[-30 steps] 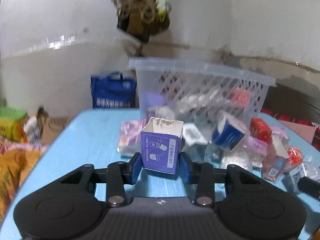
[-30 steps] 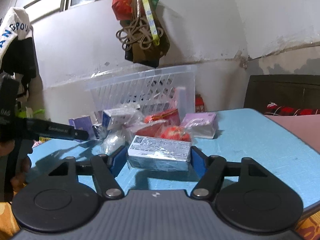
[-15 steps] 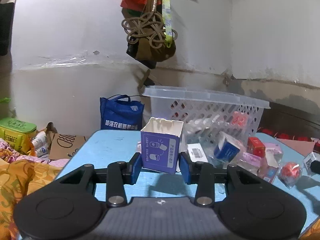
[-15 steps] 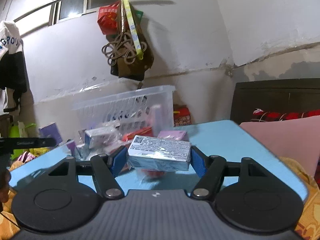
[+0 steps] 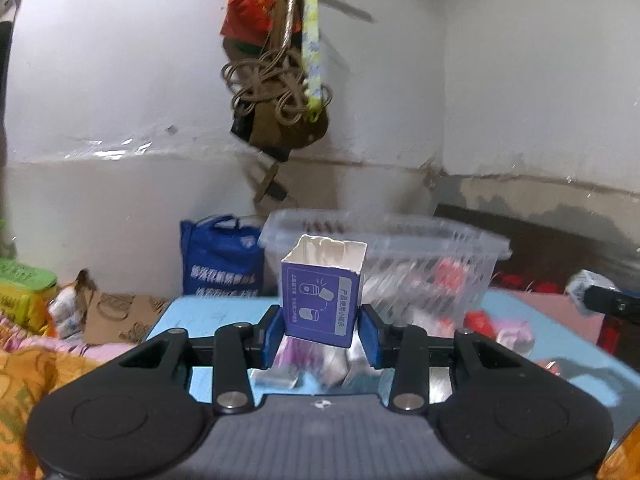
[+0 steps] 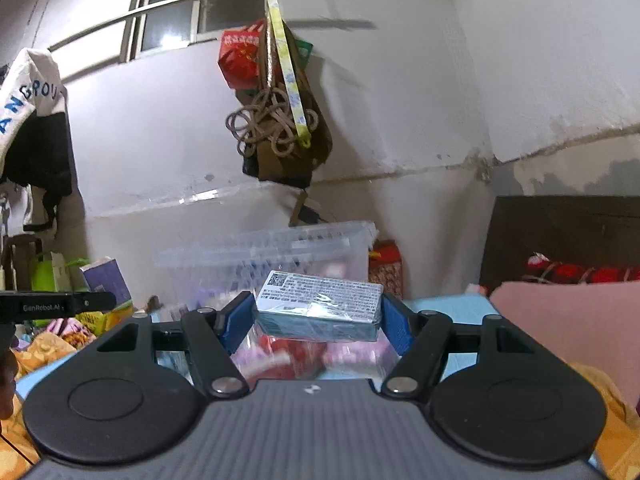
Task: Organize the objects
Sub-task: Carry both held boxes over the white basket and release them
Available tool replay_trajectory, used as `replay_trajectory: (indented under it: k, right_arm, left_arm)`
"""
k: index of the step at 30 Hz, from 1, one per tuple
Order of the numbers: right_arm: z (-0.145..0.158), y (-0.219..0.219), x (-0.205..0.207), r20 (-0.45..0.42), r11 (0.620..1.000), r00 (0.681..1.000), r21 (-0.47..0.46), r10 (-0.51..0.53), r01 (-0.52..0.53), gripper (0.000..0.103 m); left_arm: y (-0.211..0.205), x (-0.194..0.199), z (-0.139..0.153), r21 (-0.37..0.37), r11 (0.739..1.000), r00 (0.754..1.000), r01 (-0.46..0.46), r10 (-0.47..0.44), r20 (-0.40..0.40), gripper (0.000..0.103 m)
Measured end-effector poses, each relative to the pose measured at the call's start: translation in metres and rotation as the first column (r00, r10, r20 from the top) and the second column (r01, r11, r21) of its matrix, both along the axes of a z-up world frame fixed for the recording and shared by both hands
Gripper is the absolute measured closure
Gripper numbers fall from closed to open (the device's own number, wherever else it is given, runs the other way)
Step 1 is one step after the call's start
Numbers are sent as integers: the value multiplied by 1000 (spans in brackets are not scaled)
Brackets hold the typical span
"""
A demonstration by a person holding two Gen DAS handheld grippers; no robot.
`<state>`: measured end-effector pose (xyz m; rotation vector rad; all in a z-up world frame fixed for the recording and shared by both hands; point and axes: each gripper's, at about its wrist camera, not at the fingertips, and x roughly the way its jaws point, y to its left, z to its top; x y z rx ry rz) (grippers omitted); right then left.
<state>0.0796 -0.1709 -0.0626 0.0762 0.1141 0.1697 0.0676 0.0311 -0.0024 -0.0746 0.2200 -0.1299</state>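
Left gripper (image 5: 322, 332) — jaws clamped on open-topped purple carton (image 5: 322, 296), held above the blue surface (image 5: 208, 316). Right gripper (image 6: 318, 318) — jaws gripping wrapped box (image 6: 318, 306), before the clear basket (image 6: 260, 252).

Dim, bluish indoor light; fisheye-bent edges; the basket (image 5: 384, 240) looks motion-blurred, perhaps.

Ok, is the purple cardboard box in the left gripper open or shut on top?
Open: the purple cardboard box has no top flap, and its white inner walls show.
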Motion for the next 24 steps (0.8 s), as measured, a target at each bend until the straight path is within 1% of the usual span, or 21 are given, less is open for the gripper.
replay_trajectory:
  k: [3, 6, 8, 10, 13, 14, 16, 17, 21, 22, 23, 24]
  right_arm:
    - [20, 5, 16, 19, 999, 999, -4, 42, -42, 33]
    - [46, 15, 48, 26, 995, 995, -21, 94, -93, 33]
    - [63, 20, 78, 20, 993, 993, -28, 114, -114, 33]
    - [74, 25, 110, -8, 993, 994, -27, 110, -111, 33]
    - [76, 29, 141, -40, 995, 996, -58, 83, -85, 33]
    - [75, 29, 145, -45, 994, 995, -60, 86, -88, 33]
    - [71, 33, 150, -40, 992, 996, -90, 80, -84, 33]
    - [68, 36, 150, -41, 991, 996, -104, 79, -83, 33]
    - [58, 41, 153, -40, 990, 995, -107, 88, -92, 32]
    - [57, 42, 158, -47, 990, 995, -108, 88, -92, 29]
    - [56, 43, 163, -58, 988, 994, -115, 94, -100, 23]
    - [54, 46, 166, -68, 987, 993, -126, 94, -102, 12]
  left_arm:
    - [-5, 13, 26, -3, 999, 999, 32, -32, 40, 58]
    - [-15, 46, 58, 5, 998, 997, 55, -55, 60, 58]
    - [-23, 78, 78, 15, 998, 997, 60, -60, 44, 58]
    - [-31, 107, 90, 26, 998, 998, 56, -56, 8, 58]
    - [-37, 136, 94, 19, 998, 998, 59, -58, -34, 58]
    - [-39, 141, 93, 12, 998, 997, 66, -66, -29, 58]
    - [-44, 150, 90, 22, 998, 997, 60, -59, -39, 58]
    - [-45, 153, 87, 16, 998, 997, 66, -65, -45, 58]
    - [-55, 160, 73, 45, 998, 998, 42, -40, -48, 57]
    - [-55, 163, 70, 52, 998, 999, 25, -23, -43, 48]
    - [-56, 167, 66, 67, 998, 999, 4, -1, -45, 27]
    - [-56, 169, 61, 81, 997, 999, -16, 20, -46, 23]
